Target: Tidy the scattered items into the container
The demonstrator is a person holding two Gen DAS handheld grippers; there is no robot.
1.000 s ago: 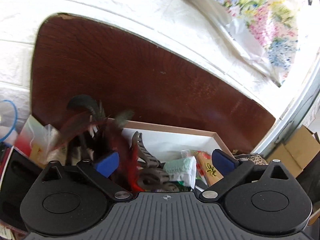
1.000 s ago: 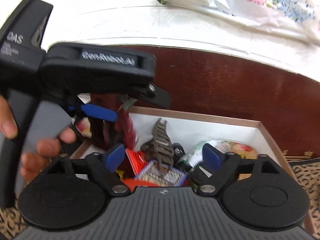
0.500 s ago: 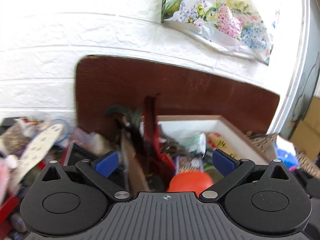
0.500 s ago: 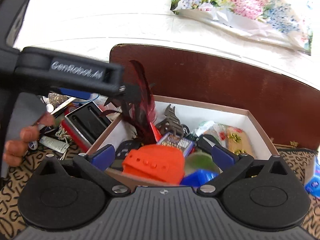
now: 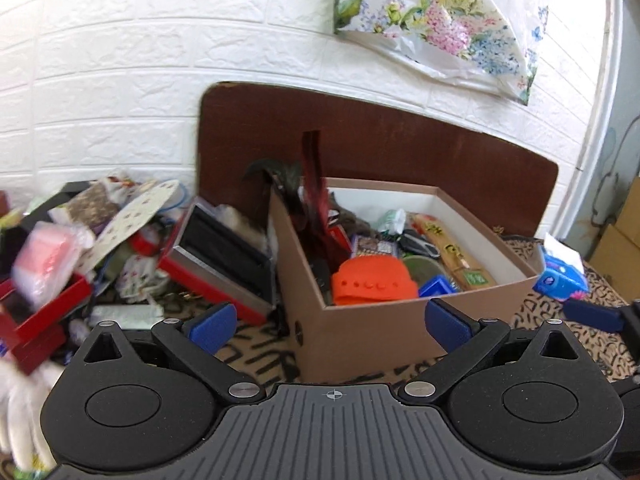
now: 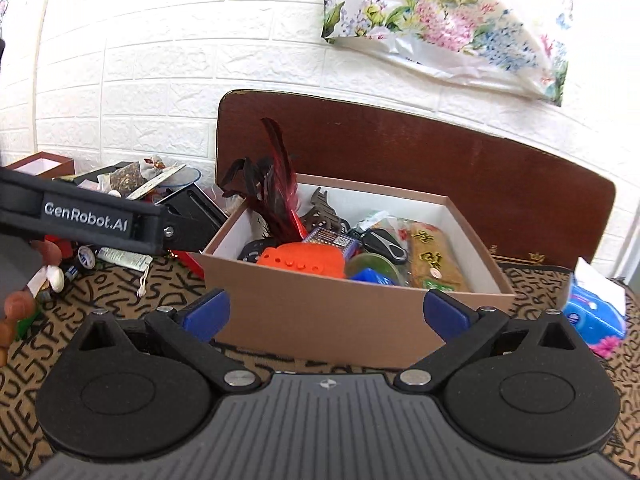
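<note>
- Left claw (image 5: 330, 322) spread wide, holding nothing, just short of the brown box (image 5: 372, 336).
- Right claw (image 6: 326, 312) likewise apart and bare, facing the box (image 6: 320, 320).
- Red-black feather (image 6: 276, 196) upright in box's left corner, beyond both claws.
- Scattered clutter (image 5: 120, 248) heaped left of box.

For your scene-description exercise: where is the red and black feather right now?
In both wrist views the feather stands upright in the cardboard box's back-left corner, against the brown board, just behind the orange item.

Brown box (image 6: 320, 312) with white inside, red-and-black feathers (image 6: 276, 196), orange piece (image 6: 304, 258), tan cloth (image 6: 120, 292) with black lettering, floral bag (image 6: 448, 28)
</note>
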